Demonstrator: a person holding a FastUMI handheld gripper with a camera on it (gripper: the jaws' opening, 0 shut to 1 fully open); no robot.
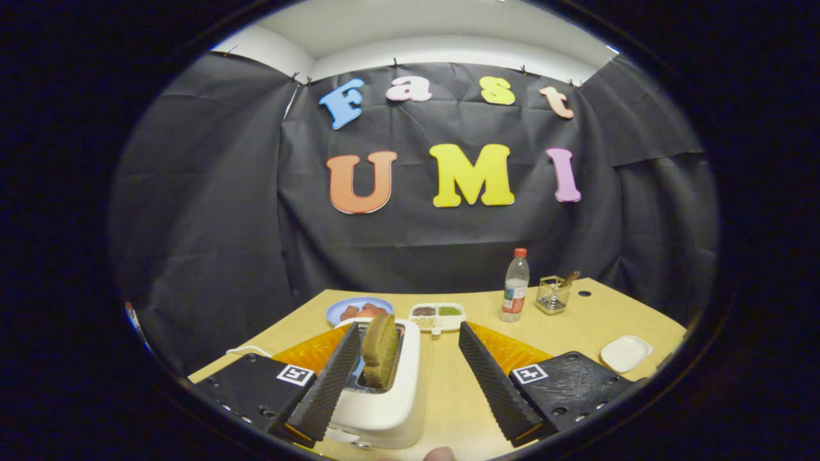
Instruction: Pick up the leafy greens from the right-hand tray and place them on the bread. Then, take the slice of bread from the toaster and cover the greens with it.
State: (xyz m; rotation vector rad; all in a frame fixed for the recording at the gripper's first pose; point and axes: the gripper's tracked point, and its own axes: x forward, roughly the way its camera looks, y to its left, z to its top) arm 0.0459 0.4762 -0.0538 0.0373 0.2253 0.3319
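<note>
The gripper (410, 378) is hovering with fingers spread wide, the brown bread slice (379, 349) standing in the white plastic toaster (391, 410) just right of its left finger.

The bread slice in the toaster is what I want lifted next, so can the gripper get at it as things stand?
Probably yes. The bread slice stands up out of the toaster slot, and the gripper has its fingers open, one right beside the slice. Nothing sits between them.
</note>
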